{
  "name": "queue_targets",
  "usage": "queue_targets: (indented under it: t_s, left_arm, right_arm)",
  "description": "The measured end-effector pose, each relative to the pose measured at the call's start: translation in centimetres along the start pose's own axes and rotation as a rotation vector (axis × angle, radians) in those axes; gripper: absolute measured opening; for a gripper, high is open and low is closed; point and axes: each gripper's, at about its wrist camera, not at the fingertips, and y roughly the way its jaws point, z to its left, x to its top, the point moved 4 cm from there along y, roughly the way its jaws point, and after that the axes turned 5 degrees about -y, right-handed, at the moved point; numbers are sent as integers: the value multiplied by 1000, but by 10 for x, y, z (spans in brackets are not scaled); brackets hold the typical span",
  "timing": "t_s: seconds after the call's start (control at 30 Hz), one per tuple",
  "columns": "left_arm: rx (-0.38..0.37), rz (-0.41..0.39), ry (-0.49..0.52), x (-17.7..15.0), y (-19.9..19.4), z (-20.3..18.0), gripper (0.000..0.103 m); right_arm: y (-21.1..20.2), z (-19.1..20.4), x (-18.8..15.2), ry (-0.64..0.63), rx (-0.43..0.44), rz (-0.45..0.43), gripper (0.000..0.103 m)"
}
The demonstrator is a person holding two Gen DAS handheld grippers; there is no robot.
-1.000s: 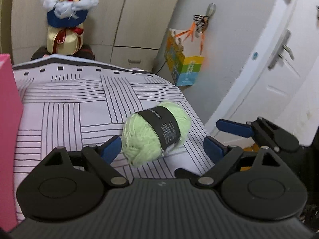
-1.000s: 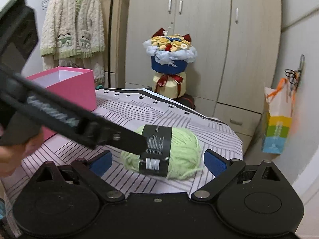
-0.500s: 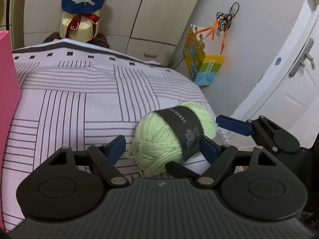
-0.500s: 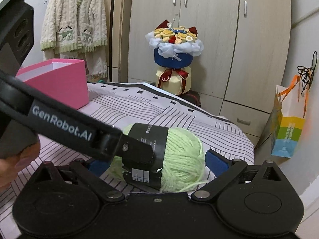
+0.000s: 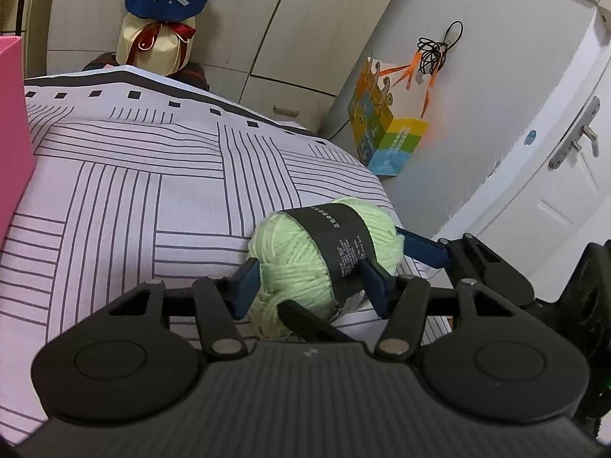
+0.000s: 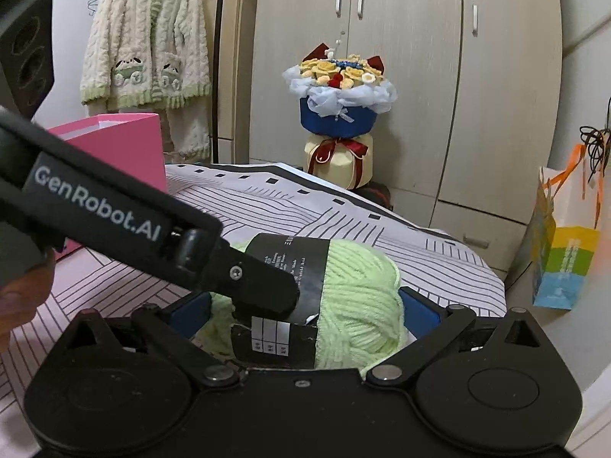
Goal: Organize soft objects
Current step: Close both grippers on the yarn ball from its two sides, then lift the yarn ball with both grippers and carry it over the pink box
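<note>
On the bed (image 5: 114, 198), both the left gripper (image 5: 309, 280) and right gripper (image 6: 305, 307) are clamping the yarn (image 5: 301, 255).

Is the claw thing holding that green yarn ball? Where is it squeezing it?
Yes. The left gripper is shut on the green yarn ball, squeezing its near end by the black label. The right gripper sits around it too.
</note>
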Motion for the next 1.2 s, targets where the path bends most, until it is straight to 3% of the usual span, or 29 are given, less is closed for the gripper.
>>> queue_targets:
  t_s: [0.33,0.47,0.57,0.7,0.87,1.2]
  left_arm:
    - [7,4,6,-5,4,0,56]
    - [-58,28,-104,-4,6,10,56]
    - [-53,7,-59,-9,2,4,55]
    - [-33,-24,26,-20,-9,-12,54]
    - [-32,-39,89,-30,-27,-21,57]
    - [0,-38,237,-69,-75,-37,58]
  right_arm:
    - [1,-5,-6,22,-14,29,103]
    - [11,-6,-10,161,7,149,103]
    - [6,4,-13,117,-55,128,91]
    - [-9,11,-12,142,-57,101,76]
    - [-35,31,-13,89,-116,51,75]
    - [-74,64,-30,200,-120,-6,80]
